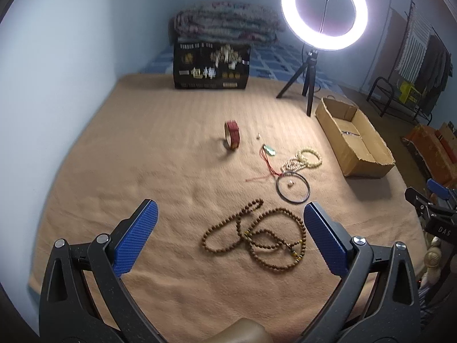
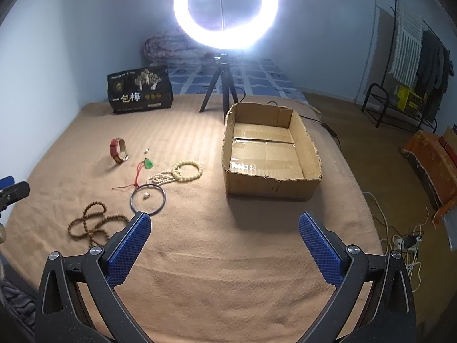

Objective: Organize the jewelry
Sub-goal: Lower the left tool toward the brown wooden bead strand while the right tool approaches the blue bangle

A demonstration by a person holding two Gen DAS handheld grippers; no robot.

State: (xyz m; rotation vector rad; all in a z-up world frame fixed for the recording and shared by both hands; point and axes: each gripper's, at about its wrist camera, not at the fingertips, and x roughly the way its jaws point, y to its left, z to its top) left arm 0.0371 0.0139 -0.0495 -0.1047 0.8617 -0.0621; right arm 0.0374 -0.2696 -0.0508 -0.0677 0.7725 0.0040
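Jewelry is lying scattered on the tan blanket [image 2: 200, 271] while you are holding both tools above it. Your left hand-held gripper [image 1: 230, 228] is spread wide and gripping nothing, hovering just before the brown bead strand [image 1: 257, 238]; your right hand-held gripper [image 2: 225, 237] is likewise released and empty, pointing toward the cardboard box [image 2: 271, 183], which is standing open and appears unfilled.

Beyond the strand, the dark bangle [image 1: 293, 187] is lying flat with a small pale piece inside it, touching the cream bead bracelets [image 1: 302, 160]; the green pendant on red cord [image 1: 269, 151] and the upright red watch strap [image 1: 232, 138] are lying farther off.

The bead strand is probably going to handle as light, limp and slippery: you are best pinching a bunched section where loops overlap, expecting the rest to dangle. The bangle looks stiff and thin, lying flush, so you are likely needing to nip its rim edgewise.
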